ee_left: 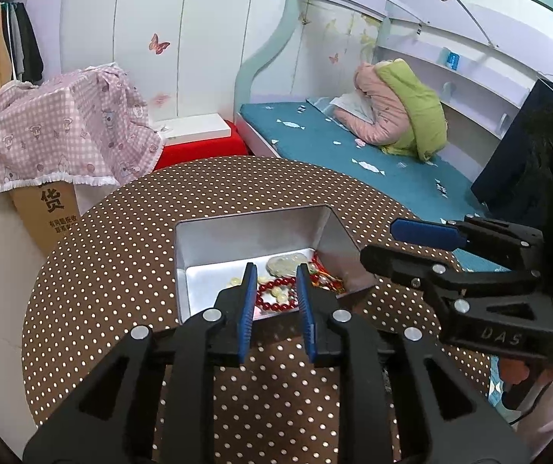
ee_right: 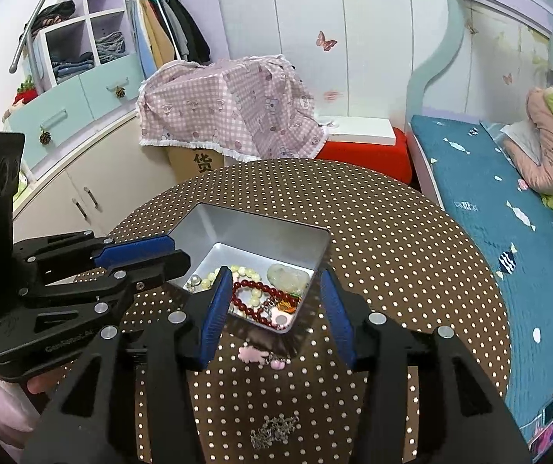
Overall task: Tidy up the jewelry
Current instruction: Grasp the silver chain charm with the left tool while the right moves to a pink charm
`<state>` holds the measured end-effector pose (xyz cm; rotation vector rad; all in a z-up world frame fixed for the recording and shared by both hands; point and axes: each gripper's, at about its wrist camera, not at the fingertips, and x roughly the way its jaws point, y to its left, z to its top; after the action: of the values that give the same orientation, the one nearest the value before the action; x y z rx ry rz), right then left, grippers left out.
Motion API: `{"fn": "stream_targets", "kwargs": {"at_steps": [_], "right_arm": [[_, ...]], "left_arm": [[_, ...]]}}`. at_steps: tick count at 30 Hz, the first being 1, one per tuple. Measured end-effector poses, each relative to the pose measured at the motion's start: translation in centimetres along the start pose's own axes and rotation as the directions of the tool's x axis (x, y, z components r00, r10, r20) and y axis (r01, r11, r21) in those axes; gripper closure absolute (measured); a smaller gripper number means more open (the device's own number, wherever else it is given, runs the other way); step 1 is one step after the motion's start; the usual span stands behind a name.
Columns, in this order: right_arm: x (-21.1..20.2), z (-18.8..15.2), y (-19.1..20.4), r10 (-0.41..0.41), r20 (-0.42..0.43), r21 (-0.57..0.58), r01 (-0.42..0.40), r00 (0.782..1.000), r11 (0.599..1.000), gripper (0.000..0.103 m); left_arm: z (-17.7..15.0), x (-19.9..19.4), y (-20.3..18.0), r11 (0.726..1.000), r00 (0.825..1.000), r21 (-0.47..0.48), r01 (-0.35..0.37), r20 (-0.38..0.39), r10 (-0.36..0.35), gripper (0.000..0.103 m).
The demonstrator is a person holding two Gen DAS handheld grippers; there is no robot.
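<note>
A silver tin box [ee_left: 214,243] [ee_right: 237,228] stands on the dotted brown table. It holds a red bead bracelet [ee_left: 276,295] [ee_right: 255,295], pale beads [ee_right: 214,274], a pale jade pendant [ee_left: 288,263] [ee_right: 288,274] and other small pieces. My left gripper [ee_left: 276,270] [ee_right: 137,251] is open and empty, its tips just over the box's near edge. My right gripper [ee_right: 272,282] [ee_left: 384,239] is open and empty, at the box's right side. A pink charm piece [ee_right: 257,353] and a silver chain [ee_right: 274,431] lie on the table in front of the box.
The round table [ee_left: 121,239] [ee_right: 392,239] has a brown polka-dot cover. A bed with a teal sheet [ee_left: 353,143] is to the right. A cardboard box under pink checked cloth [ee_left: 63,131] [ee_right: 230,108] and a red stool [ee_left: 199,147] stand behind the table.
</note>
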<state>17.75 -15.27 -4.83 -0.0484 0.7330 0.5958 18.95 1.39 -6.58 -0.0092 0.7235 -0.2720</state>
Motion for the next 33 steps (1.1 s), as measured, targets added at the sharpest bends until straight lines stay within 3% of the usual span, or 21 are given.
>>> {"fn": "stream_targets", "kwargs": {"at_steps": [5,7,17,24,29,33], "right_arm": [[-1.3,-1.3,-1.3,-0.029,0.004,0.039,0.029,1.0,0.999,0.057],[-2.0,-2.0,-1.9,-0.039,0.007,0.05,0.039,0.999,0.998,0.056],[-3.5,-7.1,-5.2,-0.093,-0.053,0.142,0.099,0.994,0.985,0.052],[-3.4,-9.5,-5.9,-0.075,-0.094,0.175,0.091,0.993,0.98,0.052],[-3.3,-10.5,-6.4,-0.061,-0.104,0.196,0.081,0.993,0.977,0.052],[-3.4,-10.8,-6.6,-0.055,-0.105,0.199,0.075,0.993,0.977,0.052]], "left_arm": [[-1.0,-1.0,-1.4,0.999,1.0,0.034,0.022,-0.002,-0.022,0.072],[-1.7,-1.4,-2.4,0.998,1.0,0.057,0.03,-0.003,-0.03,0.058],[-5.1,0.6,-6.7,0.992,0.991,0.103,0.075,-0.117,-0.063,0.058],[-6.3,3.0,-9.3,0.983,0.978,0.14,0.115,-0.191,-0.087,0.058],[-6.7,4.8,-10.7,0.98,0.973,0.172,0.099,-0.222,-0.059,0.059],[-6.8,6.1,-11.4,0.979,0.968,0.188,0.074,-0.251,-0.025,0.075]]}}
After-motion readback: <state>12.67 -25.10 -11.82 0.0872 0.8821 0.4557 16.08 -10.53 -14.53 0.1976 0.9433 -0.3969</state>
